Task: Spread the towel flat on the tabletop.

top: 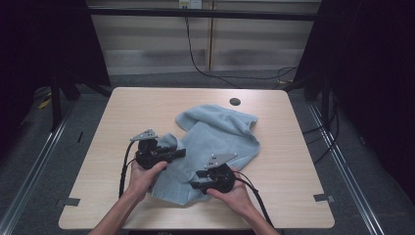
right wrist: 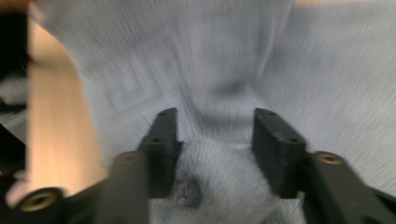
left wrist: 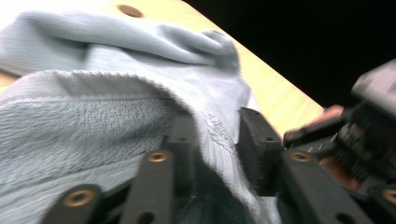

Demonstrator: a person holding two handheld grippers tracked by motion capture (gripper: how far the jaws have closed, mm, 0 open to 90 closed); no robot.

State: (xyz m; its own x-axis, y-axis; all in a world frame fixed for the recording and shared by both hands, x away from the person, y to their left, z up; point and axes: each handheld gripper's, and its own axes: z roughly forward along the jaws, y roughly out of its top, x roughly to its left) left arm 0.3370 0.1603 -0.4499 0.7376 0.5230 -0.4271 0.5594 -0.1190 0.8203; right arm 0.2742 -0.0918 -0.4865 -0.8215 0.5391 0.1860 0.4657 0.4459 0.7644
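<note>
Centrally, a light blue towel (top: 215, 142) lies crumpled on the pale wood surface (top: 122, 112), its far part bunched into folds and its near part spread flat toward the person's edge. A small dark round hole (top: 235, 102) sits in the surface just beyond the towel's far edge, apart from it.

Left hand-held gripper (top: 177, 153): at the towel's left edge, jaws pointing right over the cloth. In the left gripper view a fold of the towel (left wrist: 140, 93) runs up between the two black jaws, which stand partly apart with cloth between them; whether they pinch it firmly I cannot tell. The left hand (top: 144, 176) holds the body from below, grey plate on top.

Right hand-held gripper (top: 196, 185): on the near part of the towel, jaws pointing left. In the right gripper view, motion-blurred, the jaws stand fairly wide with a hump of towel (right wrist: 219, 186) bulging between them; a firm grip cannot be told. The right hand (top: 235, 193) wraps the body. The right gripper view shows a strip of the surface (right wrist: 56, 121) at the left.

Black cables trail from both tools toward the near edge.
</note>
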